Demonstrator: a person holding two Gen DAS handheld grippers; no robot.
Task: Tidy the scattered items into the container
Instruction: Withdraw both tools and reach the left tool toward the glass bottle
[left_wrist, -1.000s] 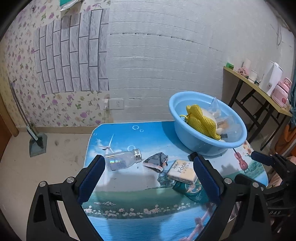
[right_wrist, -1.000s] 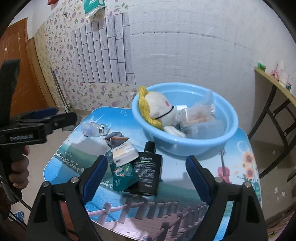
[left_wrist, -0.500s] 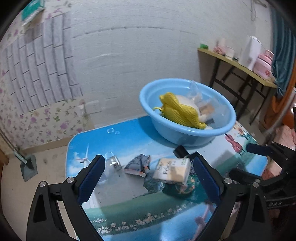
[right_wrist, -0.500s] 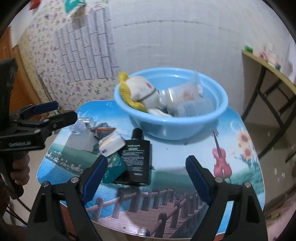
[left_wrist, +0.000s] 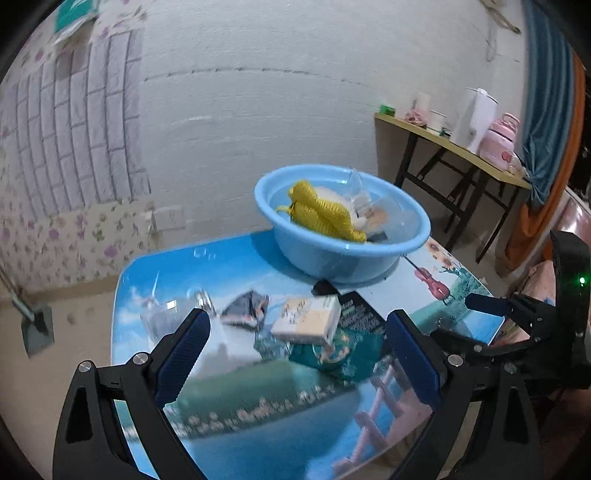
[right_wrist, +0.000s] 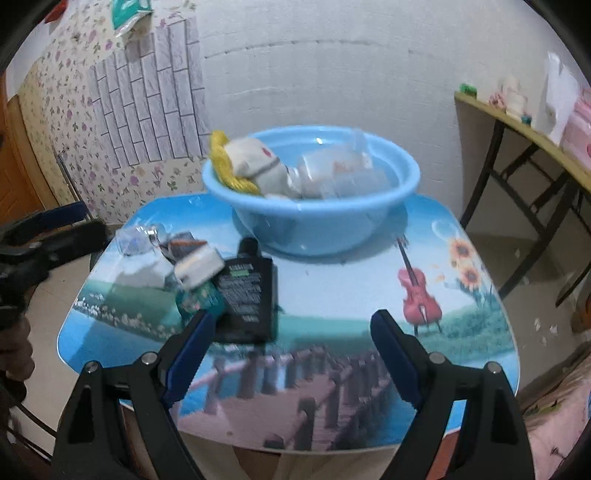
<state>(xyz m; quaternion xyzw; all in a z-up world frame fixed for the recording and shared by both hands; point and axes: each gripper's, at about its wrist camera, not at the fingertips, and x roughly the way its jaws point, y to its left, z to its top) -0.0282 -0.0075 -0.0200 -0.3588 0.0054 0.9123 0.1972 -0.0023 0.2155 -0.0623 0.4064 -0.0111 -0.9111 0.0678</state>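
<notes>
A blue basin stands at the table's back and holds a yellow-haired doll and clear packets. On the table lie a cream box, a green pouch, a black flat bottle, a dark sachet and a clear jar. My left gripper is open above the box and pouch. My right gripper is open, just in front of the black bottle.
The small table has a printed landscape top and rounded edges. A wooden side table with a kettle and pink items stands at the right. A dustpan leans by the floral wall.
Both grippers have swung and pulled back a little; the left view now looks more to the right, toward the basin. No item on the table has moved.
</notes>
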